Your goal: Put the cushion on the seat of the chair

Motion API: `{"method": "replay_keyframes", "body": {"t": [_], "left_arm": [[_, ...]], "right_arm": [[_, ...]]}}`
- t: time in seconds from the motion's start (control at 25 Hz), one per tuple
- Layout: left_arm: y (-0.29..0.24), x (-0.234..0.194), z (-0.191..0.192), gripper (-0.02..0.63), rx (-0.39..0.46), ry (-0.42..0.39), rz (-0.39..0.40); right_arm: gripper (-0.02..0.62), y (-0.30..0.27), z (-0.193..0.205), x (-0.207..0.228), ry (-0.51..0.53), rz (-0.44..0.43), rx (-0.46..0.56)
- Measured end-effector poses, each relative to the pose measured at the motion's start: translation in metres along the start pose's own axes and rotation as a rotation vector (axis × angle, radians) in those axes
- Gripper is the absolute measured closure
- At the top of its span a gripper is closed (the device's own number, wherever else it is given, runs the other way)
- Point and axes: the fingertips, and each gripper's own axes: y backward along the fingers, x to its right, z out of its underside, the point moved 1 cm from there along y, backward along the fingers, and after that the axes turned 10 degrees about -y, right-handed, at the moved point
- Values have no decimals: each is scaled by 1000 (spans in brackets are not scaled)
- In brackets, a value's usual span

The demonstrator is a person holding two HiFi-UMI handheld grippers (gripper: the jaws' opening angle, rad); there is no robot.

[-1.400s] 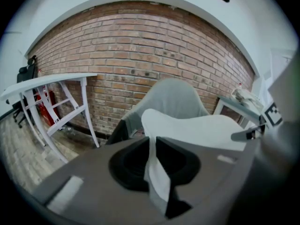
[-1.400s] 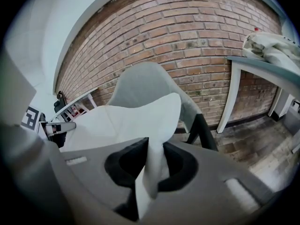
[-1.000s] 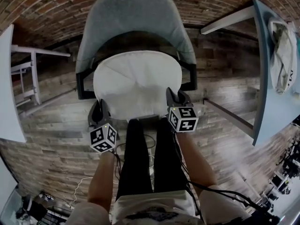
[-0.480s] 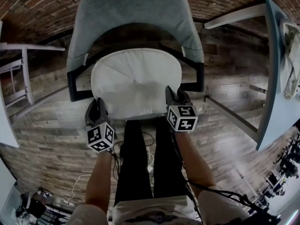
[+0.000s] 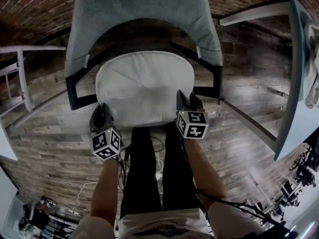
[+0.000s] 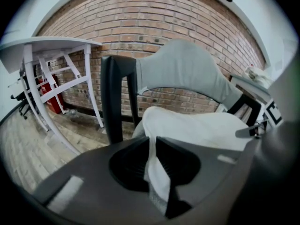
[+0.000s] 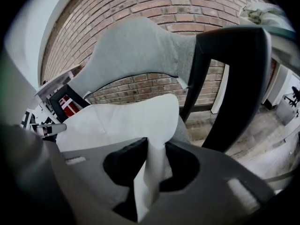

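Cushion (image 5: pixel 144 86) looks settled on the chair (image 5: pixel 142 14) seat. At the chair's front, the left gripper (image 5: pixel 102 112) pinches its fabric edge, and the right gripper (image 5: pixel 185 98) has the edge between opening jaws. Placing is nearly done. Next, both let go and back off.

- The seat of the chair (image 5: pixel 144 14) is almost wholly covered by the cushion (image 5: pixel 144 86) in the head view; contact between them cannot be told.
- The backrest's top is cut off by that view's upper edge.
- The chair's legs are hidden.
- The table (image 5: pixel 298 98) at the right and the pale cloth (image 5: pixel 313 66) on it are cut by the picture's edge.
- On the left gripper (image 6: pixel 153 146), the jaws' inner faces are masked by the pinched cushion edge.
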Motion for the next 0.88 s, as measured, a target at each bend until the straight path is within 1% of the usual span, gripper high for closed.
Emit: {"method": "replay_keyframes", "body": {"t": [0.44, 0.72, 0.88], "left_arm": [[-16, -6, 21, 565, -39, -18, -16], [-25, -6, 30, 560, -64, -26, -20], [-29, -8, 37, 557, -80, -29, -30]], "right_arm": [[492, -15, 9, 14, 6, 53, 19], [476, -20, 12, 18, 56, 96, 37], [465, -21, 13, 17, 67, 113, 44]]}}
